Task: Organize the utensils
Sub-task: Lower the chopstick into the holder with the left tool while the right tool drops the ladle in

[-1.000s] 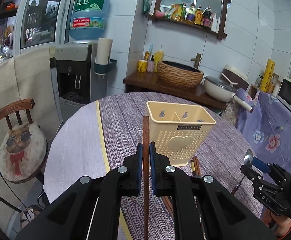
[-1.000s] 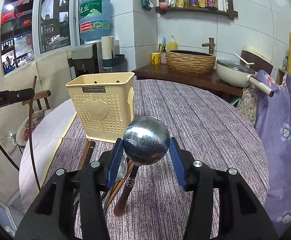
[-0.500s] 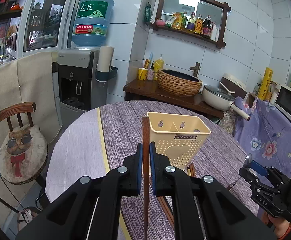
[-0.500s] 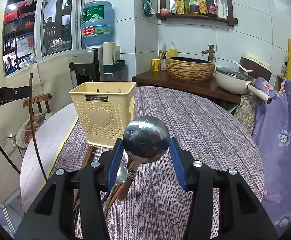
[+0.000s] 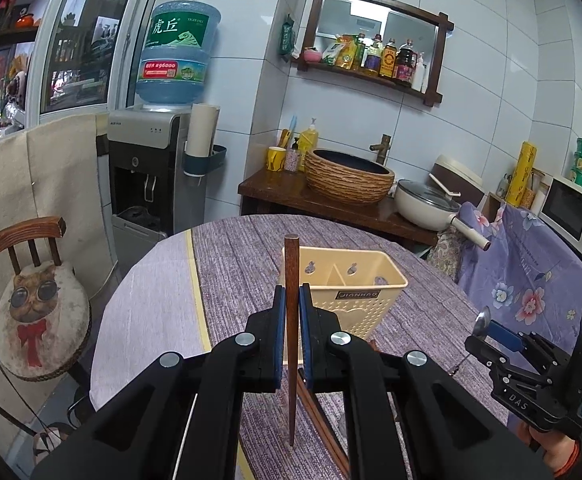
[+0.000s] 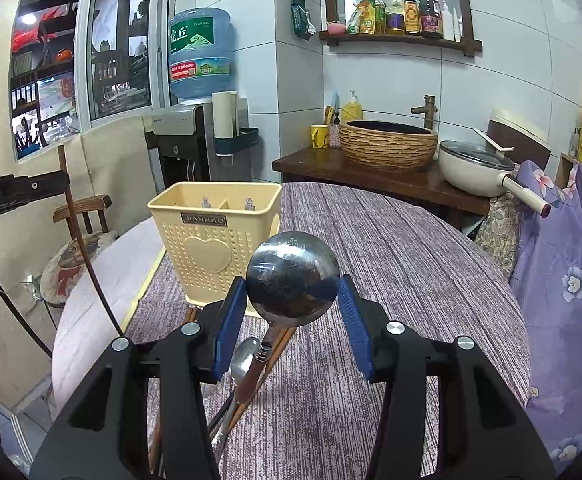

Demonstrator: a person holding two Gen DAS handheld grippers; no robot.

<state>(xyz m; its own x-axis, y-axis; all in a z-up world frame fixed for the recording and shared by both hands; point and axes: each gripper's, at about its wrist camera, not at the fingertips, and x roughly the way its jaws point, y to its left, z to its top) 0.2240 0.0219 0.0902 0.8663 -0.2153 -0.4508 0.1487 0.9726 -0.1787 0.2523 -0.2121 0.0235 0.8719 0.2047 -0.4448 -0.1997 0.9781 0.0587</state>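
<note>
Left gripper (image 5: pixel 289 312) being kept clamped narrow on upright wooden chopstick (image 5: pixel 291 280), tip hanging above purple tablecloth (image 5: pixel 243 264). Spoon (image 6: pixel 292 279) being held by its bowl between blue pads of right gripper (image 6: pixel 292 300), handle sloping down toward cloth. More chopsticks and second spoon (image 6: pixel 244 357) lying below right gripper. Just beyond, cream utensil holder (image 6: pixel 211 240) standing upright, divided compartments showing. Water dispenser (image 5: pixel 151 168) standing far back.
</note>
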